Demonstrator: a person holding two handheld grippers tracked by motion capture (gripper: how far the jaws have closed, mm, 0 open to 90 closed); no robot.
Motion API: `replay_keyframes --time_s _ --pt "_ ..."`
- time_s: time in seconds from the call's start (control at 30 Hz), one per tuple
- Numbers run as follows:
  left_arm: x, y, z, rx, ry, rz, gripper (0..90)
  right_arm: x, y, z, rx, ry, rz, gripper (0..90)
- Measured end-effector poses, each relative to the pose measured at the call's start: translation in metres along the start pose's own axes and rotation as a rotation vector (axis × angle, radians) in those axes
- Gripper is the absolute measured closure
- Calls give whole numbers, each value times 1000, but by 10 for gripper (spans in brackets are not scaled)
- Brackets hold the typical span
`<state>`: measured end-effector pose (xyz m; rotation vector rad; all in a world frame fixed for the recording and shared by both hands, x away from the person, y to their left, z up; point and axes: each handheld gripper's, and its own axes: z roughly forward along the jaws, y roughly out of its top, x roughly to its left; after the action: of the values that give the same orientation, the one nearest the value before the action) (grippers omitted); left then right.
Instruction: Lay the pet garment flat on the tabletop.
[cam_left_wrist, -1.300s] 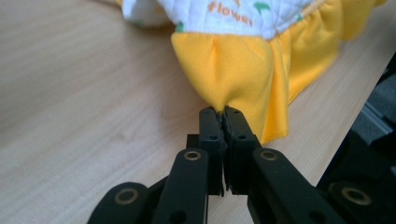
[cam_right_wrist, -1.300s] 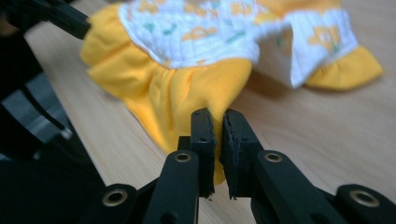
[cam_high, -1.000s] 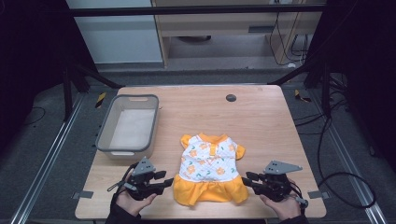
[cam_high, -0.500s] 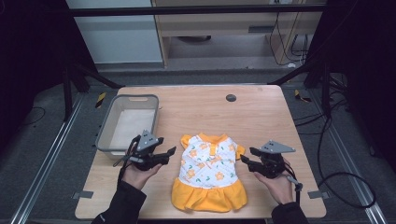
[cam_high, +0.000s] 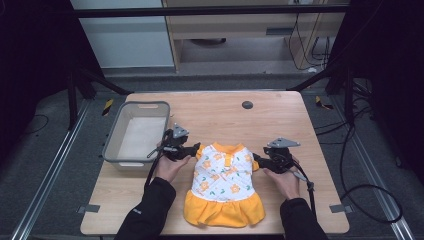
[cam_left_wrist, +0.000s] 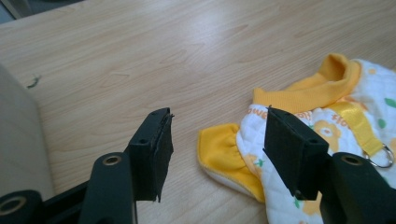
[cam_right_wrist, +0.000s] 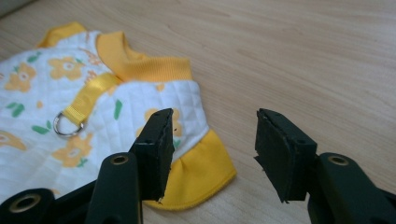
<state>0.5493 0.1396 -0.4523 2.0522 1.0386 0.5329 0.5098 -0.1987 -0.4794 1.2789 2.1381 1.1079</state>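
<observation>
Claws (cam_high: 196, 149) flank flat white-and-yellow flowered dress (cam_high: 224, 185)

You have one small dress (cam_high: 224, 186) lying on one wooden table (cam_high: 280, 120), with one grey bin (cam_high: 116, 145) beside it. You hold two grippers, a left gripper (cam_high: 192, 149) and a right gripper (cam_high: 259, 161).

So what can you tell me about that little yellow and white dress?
The little dress lies flat and spread out on the wooden table, neck away from the person. Its white quilted top has orange flowers and green leaves; the collar, short sleeves and ruffled skirt are yellow. A yellow ribbon on it carries a metal ring. The left tool and right tool stand open at its sleeves, not gripping.
</observation>
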Motion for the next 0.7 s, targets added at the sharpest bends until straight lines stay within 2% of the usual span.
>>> replay_keyframes --time_s 0.13,0.27,0.37,0.5,0.53,0.6,0.7 --pt "-3 -7 23 73 14 13 423 -1 -6 6 35 -2 -12 474" --pt "-2 -18 38 112 -7 -23 450 0 -9 12 69 3 -16 482" --pt "-1 -23 37 93 -19 -45 451 1 -11 18 91 17 -18 498" --pt "-3 -26 37 90 -27 -22 491 0 -11 22 106 31 -12 549" --pt "-3 -27 37 89 -36 -32 517 0 -11 22 108 31 -10 564" --pt "-3 -26 37 96 -61 -68 585 2 -10 22 115 33 -17 633" --pt "-6 -25 36 109 -82 -85 708 7 -9 22 133 43 -21 801"
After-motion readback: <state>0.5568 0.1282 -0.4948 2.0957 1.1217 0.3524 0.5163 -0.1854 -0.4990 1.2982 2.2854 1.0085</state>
